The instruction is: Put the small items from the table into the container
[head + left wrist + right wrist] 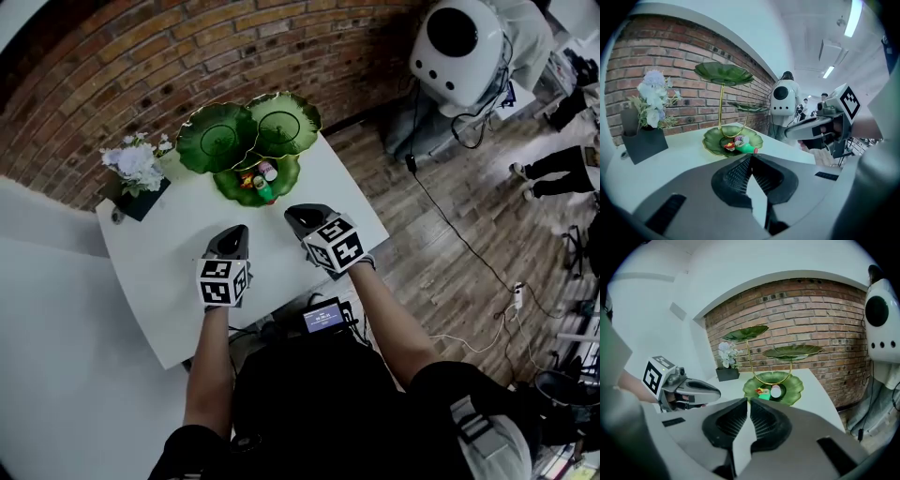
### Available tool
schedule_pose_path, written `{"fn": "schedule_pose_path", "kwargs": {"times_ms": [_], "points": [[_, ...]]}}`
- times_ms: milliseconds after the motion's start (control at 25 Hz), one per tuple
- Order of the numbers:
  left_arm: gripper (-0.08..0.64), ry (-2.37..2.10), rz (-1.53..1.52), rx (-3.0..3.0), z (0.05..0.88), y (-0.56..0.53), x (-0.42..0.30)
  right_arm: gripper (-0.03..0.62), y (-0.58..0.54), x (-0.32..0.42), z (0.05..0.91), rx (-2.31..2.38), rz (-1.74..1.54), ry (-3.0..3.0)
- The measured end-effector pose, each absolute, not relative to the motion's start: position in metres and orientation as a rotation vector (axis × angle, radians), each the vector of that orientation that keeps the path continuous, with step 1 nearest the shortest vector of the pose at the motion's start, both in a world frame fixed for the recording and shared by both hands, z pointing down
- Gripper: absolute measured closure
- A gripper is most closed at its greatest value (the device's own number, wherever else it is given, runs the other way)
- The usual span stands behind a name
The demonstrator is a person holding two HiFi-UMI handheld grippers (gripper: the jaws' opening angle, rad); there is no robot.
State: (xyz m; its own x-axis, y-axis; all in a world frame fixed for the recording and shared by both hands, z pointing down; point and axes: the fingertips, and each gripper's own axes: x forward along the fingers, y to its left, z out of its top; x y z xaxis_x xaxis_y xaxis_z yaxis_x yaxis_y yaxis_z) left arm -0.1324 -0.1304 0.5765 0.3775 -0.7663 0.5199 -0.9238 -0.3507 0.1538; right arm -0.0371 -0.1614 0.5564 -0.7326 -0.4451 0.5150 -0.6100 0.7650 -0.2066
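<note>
From the head view, I have both grippers over the near part of the white table (159, 281), side by side and apart from each other. The left gripper (234, 231) and the right gripper (294, 215) both point at the green tiered leaf dish (225, 192). The small items (263, 178) lie in its lowest leaf, and neither gripper touches them. A pot of white flowers (137, 171) stands at the table's far left corner.

In the left gripper view, the left gripper (750, 157) has its jaws pressed together with nothing between them. Beyond them, the small items (741, 145) sit in the bottom leaf (712, 139), well clear of the tips. The right gripper (806, 127) shows at the right.

In the right gripper view, the right gripper (748, 402) has its jaws meeting at the tips, and it is empty too. The small items (769, 392) rest in the bottom leaf (795, 389) ahead.
</note>
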Motion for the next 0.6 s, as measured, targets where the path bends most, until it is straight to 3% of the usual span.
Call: {"fn": "schedule_pose_path", "kwargs": {"times_ms": [600], "points": [[0.549,-1.372,0.422,2.368,0.545,-0.104,-0.111,0.560,-0.141,-0.020,0.541,0.841,0.532,-2.554]]}}
